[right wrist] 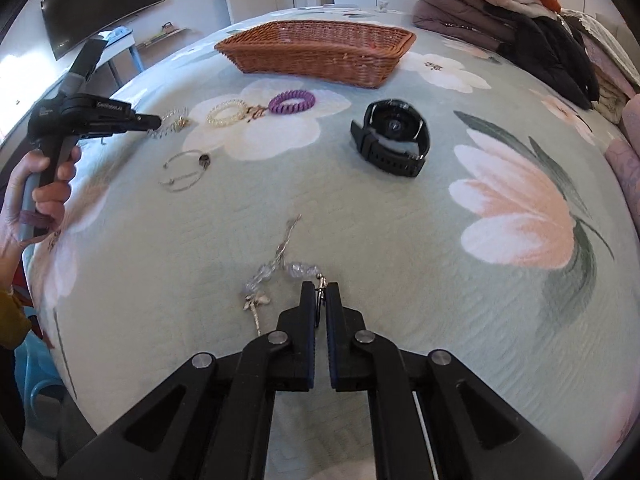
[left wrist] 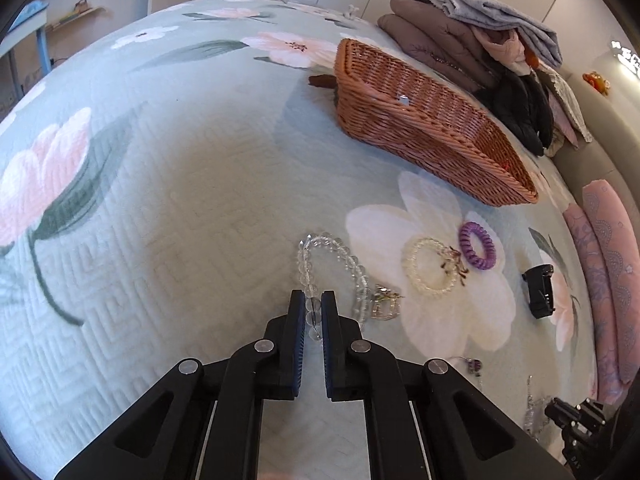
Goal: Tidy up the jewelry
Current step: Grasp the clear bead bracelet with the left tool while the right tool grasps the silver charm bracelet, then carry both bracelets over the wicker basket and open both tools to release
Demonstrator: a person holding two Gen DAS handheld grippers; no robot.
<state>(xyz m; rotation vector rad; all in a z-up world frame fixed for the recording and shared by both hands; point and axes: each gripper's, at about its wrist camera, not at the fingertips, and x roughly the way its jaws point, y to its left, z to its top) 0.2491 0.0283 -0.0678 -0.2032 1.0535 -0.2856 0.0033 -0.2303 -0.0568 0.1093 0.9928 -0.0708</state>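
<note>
My left gripper (left wrist: 313, 300) is shut on a clear bead bracelet (left wrist: 344, 254) that lies on the bedspread; it also shows from the side in the right wrist view (right wrist: 154, 122). My right gripper (right wrist: 320, 290) is shut on the clasp of a silver charm necklace (right wrist: 276, 258) on the bed. A wicker basket (left wrist: 424, 120) (right wrist: 320, 50) stands further back. A clear coil hair tie (left wrist: 430, 266) (right wrist: 228, 114), a purple coil hair tie (left wrist: 476, 246) (right wrist: 292, 102), a gold piece (left wrist: 384, 306), a black watch (right wrist: 394, 136) (left wrist: 540, 290) and a thin silver bangle (right wrist: 184, 172) lie loose.
A pile of folded clothes (left wrist: 480, 44) (right wrist: 520, 12) sits at the bed's far right. Pink pillows (left wrist: 608, 280) lie along the right edge. A TV (right wrist: 104, 4) and a desk stand beyond the bed's left side.
</note>
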